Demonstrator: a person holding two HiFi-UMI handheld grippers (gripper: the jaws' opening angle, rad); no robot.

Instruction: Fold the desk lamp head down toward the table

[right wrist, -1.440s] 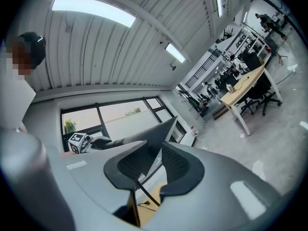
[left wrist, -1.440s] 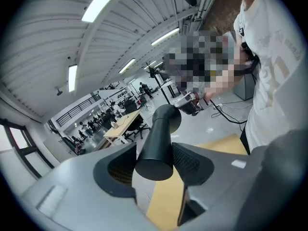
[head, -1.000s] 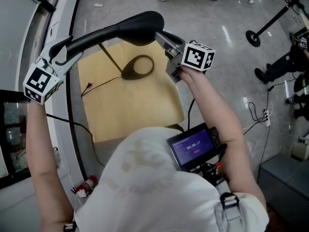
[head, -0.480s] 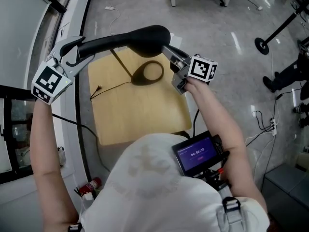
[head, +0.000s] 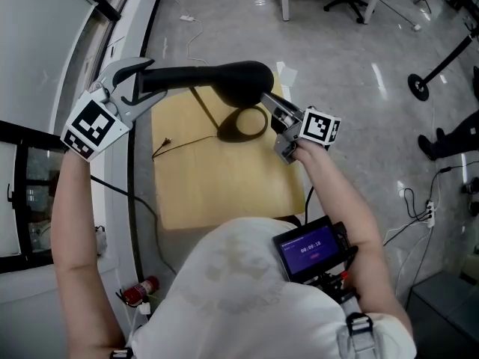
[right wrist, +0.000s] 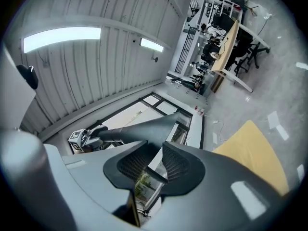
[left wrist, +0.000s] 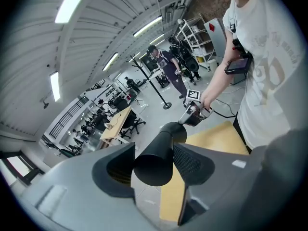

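Head view: the lamp head (head: 202,77) lies roughly level, well above the table's (head: 224,185) far edge, over its ring base (head: 243,123). The left claw (head: 138,88) is clamped wide on the narrow end. The right claw (head: 273,111) pinches the broad end's rim. With both grips set, 1 step looks left: the head must still swing down toward the table.

Bright ceiling strip lights (right wrist: 62,37), glare on glossy floor (head: 376,79), fisheye-bent edges, dark corners
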